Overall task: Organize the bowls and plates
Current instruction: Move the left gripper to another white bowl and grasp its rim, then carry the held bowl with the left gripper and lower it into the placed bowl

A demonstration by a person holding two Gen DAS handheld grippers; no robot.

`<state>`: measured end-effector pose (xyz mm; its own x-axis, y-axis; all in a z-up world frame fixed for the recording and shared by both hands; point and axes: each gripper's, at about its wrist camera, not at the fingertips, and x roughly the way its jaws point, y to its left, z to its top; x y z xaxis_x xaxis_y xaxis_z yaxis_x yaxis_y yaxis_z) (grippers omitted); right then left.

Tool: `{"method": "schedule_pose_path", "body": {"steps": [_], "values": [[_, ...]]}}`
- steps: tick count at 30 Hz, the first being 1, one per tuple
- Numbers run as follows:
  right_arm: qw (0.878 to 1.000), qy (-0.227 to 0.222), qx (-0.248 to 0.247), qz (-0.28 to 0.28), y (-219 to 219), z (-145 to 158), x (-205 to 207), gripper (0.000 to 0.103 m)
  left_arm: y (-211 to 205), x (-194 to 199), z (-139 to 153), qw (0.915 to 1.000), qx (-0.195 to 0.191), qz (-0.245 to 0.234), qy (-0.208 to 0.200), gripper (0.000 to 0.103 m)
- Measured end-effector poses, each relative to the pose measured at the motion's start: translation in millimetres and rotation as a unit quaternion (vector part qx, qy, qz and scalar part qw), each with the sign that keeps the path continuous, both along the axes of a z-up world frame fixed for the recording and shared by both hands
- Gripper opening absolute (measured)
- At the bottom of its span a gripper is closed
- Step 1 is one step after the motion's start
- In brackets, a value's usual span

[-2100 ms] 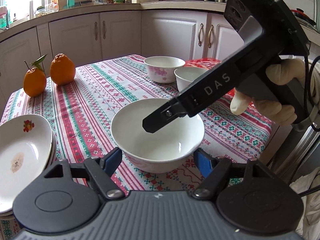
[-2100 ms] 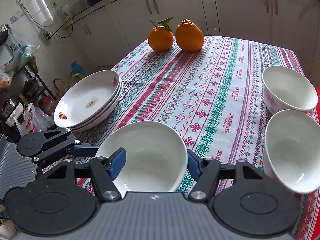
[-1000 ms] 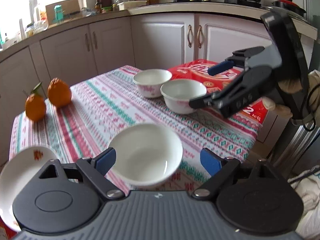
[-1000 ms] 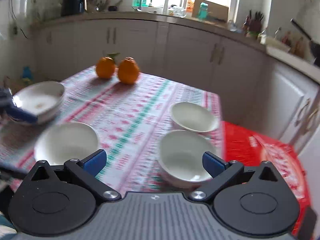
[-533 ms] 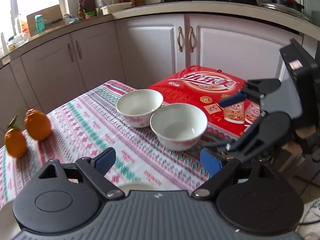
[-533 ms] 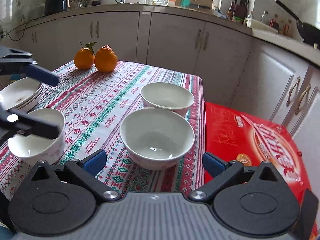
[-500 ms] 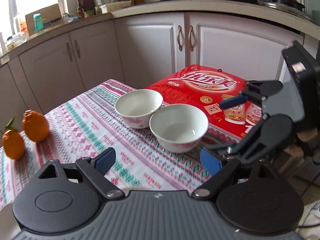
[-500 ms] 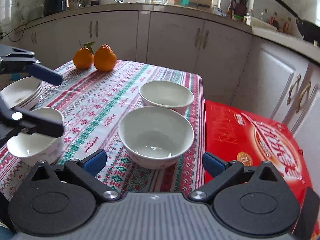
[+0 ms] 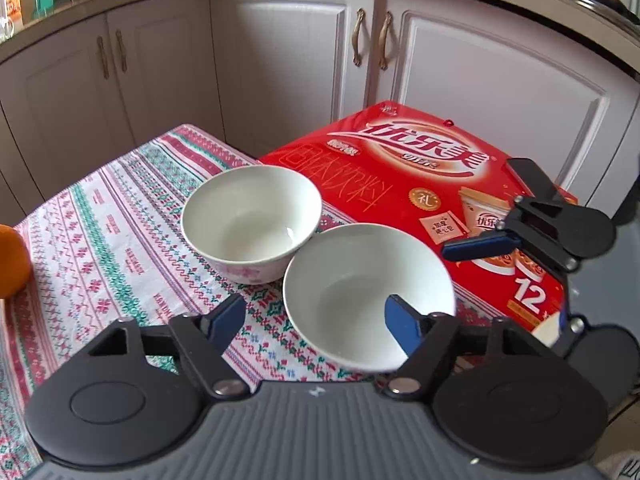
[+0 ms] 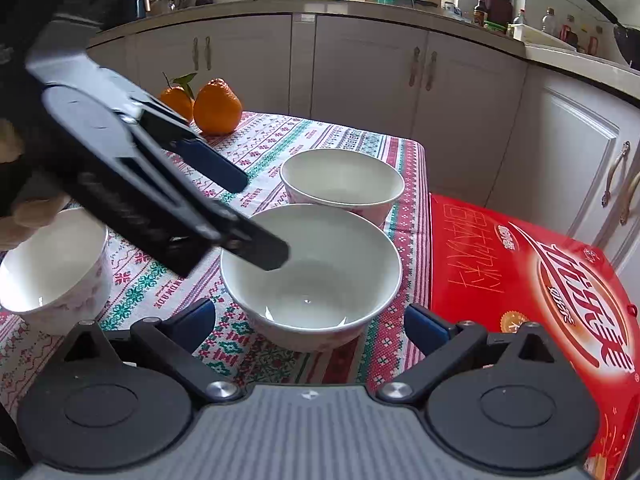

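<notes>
Three glossy white round bowls show in the right wrist view: the nearest bowl [image 10: 310, 276] at centre frame, between the spread jaws of the right gripper [image 10: 310, 324]; another bowl [image 10: 342, 184] just above it; a third bowl [image 10: 54, 268] at left. The left gripper [image 10: 256, 220], jaws apart, has one finger inside the nearest bowl's rim.

1. Near bowl [image 9: 368, 296]: glossy white glazed ceramic, smooth inside.
2. Far bowl [image 9: 251, 222]: the same glaze, faint pink print outside.
3. Tablecloth [image 9: 112, 236]: matt woven cloth.
4. Red carton [image 9: 424, 176]: shiny printed cardboard.
5. Left gripper [image 9: 316, 322]: matt black plastic, blue pads.
</notes>
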<state>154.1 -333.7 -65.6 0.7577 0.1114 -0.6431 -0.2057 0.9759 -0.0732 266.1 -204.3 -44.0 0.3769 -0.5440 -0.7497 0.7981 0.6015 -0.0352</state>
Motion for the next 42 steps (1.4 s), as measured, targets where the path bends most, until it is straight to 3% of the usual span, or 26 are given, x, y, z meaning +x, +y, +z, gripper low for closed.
{"method": "schedule_pose_path", "body": {"steps": [7, 10, 22, 42], "values": [[1.000, -0.003, 0.005, 0.018, -4.2, -1.6, -0.5, 0.094, -8.4, 16.0, -8.6, 0.9996, -0.002, 0.001, 0.027, 0.056], [1.000, 0.002, 0.002, 0.018, -6.3, -3.1, 1.3, 0.087, -11.1, 19.5, -10.2, 0.9994, -0.001, -0.001, 0.035, 0.056], [0.999, 0.002, -0.002, 0.032, -8.8, -4.7, 5.8, 0.086, -19.2, 27.1, -15.3, 0.9986, 0.004, -0.014, 0.051, 0.046], [0.999, 0.009, 0.009, 0.038, -10.4, -2.3, 5.3, 0.086, -22.0, 29.0, -13.0, 0.9979, 0.004, -0.027, 0.059, 0.045]]}}
